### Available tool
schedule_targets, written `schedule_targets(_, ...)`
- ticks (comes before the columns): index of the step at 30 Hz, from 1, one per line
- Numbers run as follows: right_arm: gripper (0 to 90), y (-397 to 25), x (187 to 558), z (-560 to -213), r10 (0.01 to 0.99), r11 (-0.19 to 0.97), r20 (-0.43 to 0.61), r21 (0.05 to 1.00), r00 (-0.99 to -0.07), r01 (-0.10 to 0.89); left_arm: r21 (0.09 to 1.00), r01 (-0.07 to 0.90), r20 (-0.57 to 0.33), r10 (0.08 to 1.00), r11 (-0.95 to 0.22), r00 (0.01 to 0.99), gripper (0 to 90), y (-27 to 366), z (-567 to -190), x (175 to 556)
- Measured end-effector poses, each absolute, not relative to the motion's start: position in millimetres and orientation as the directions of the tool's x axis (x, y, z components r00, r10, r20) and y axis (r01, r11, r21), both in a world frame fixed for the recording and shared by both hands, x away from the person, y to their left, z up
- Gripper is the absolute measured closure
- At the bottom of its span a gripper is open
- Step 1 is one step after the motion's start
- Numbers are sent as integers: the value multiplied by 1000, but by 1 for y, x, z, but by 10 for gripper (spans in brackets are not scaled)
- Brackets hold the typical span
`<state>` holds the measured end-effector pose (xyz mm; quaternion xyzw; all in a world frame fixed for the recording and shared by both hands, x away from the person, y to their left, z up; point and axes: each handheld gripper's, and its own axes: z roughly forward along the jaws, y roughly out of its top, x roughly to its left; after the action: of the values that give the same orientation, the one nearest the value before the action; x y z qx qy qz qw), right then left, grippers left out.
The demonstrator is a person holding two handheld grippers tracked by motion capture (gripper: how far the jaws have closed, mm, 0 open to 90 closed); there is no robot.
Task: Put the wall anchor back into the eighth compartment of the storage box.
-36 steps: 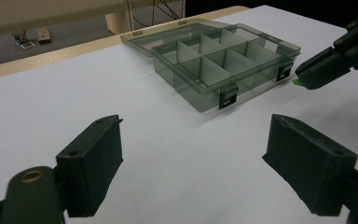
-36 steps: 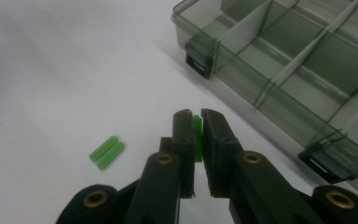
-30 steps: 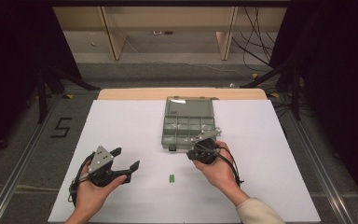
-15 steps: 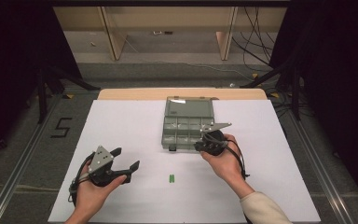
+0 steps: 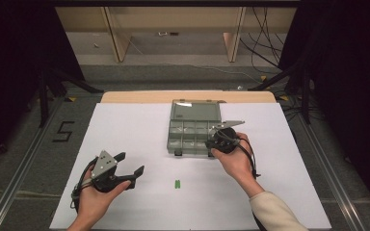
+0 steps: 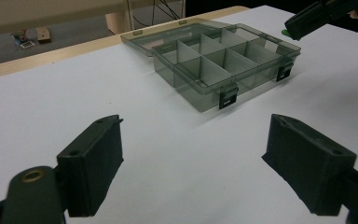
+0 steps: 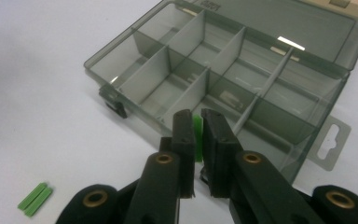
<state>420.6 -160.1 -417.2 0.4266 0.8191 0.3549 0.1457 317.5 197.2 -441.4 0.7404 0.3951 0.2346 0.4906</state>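
An open grey compartment box (image 5: 192, 131) (image 6: 223, 60) (image 7: 228, 79) lies on the white sheet, its lid folded back. My right gripper (image 5: 218, 137) (image 7: 196, 122) hovers at the box's near right corner, shut on a small green piece (image 7: 197, 138) held upright between the jaws. Another green piece (image 5: 177, 184) (image 7: 35, 199) lies flat on the sheet in front of the box. My left gripper (image 5: 129, 164) (image 6: 193, 163) rests at the near left, open, nothing between its jaws, pointing toward the box.
The white sheet (image 5: 135, 130) covers the table, with a wooden edge (image 5: 135, 96) at the far side. Dark stands and cables flank the table. The box has two black latches (image 6: 227, 97) on its front wall.
My right gripper has moved forward and to the right, up to the box's near right corner, carrying the green piece. The left gripper has stayed put.
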Motion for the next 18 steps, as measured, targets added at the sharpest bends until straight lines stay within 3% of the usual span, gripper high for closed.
schedule_targets(18,844,-169,437,-420,830,365,56,696,-554,618,912,356,-42,815,-205,577,181,197,-442,317)
